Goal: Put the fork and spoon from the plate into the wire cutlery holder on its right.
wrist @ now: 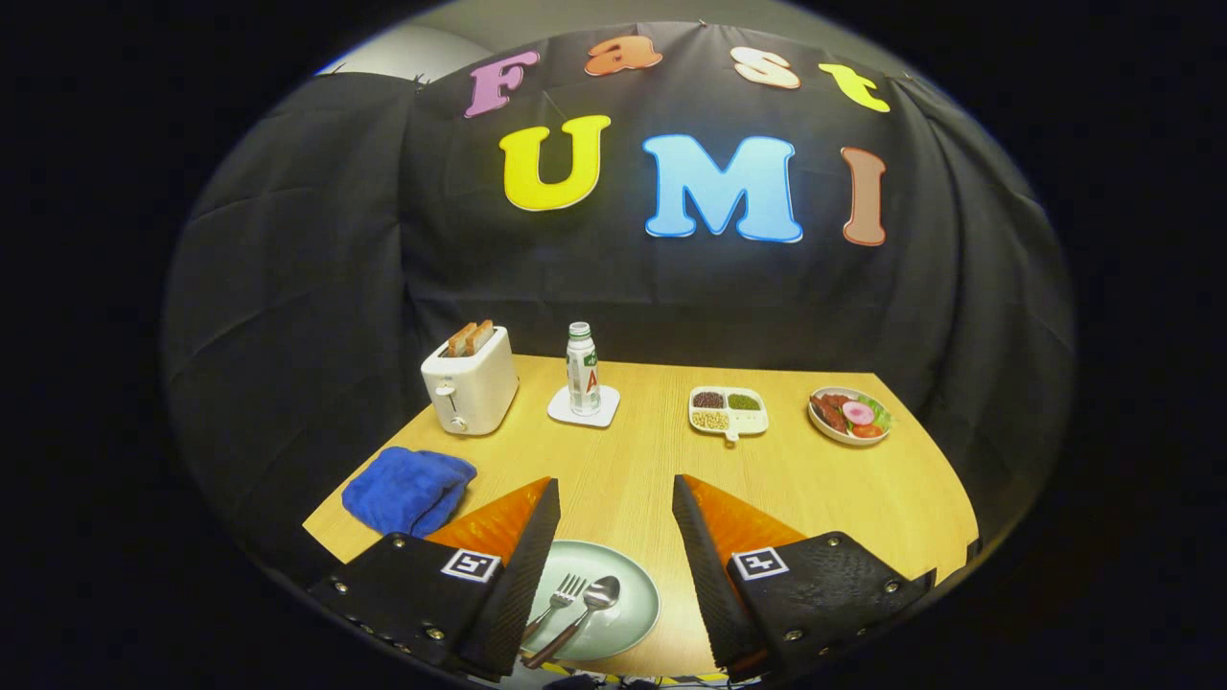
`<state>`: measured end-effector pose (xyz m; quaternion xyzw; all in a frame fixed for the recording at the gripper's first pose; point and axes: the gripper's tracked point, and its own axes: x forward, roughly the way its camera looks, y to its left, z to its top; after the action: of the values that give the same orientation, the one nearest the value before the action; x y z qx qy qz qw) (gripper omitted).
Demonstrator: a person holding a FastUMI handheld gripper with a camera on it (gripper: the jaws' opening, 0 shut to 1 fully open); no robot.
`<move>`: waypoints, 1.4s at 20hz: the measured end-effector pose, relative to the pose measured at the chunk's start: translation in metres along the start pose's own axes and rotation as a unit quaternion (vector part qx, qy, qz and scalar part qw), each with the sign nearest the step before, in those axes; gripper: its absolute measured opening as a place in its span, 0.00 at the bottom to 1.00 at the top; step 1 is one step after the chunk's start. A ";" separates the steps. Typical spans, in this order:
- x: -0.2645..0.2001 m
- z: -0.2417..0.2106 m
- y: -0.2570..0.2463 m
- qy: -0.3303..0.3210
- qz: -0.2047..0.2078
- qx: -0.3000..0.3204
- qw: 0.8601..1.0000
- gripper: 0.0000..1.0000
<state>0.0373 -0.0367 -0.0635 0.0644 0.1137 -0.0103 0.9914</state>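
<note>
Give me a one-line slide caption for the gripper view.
Open gripper poised above the plate holding fork and spoon.

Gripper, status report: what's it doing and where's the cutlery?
Gripper open, holding nothing. Fork and spoon side by side on the plate, between the fingers. Nothing on top of them.

- The table [652,460] is seen in a light wood grain.
- The plate [633,613] is coloured pale green; a silver fork [561,599] and spoon [594,599] are laid on it.
- The toaster [470,383] is white, with brown toast [470,337] in it.
- The cloth [407,491] is deep blue.
- The bottle [582,369] is pale, with what may be red and green on its label, and is stood on a white coaster [566,407].
- The divided dish [752,420] is white, filled with dark, green and yellowish contents.
- The bowl [832,429] is white, with red, pink and green food.
</note>
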 end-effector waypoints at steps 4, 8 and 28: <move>0.011 -0.037 0.000 0.066 0.011 0.020 0.998 0.74; 0.018 -0.084 0.002 0.144 0.018 0.035 0.989 0.73; 0.025 -0.243 0.046 0.409 0.059 0.097 0.905 0.36</move>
<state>0.0090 0.0400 -0.2986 0.1651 0.5036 0.0647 0.8455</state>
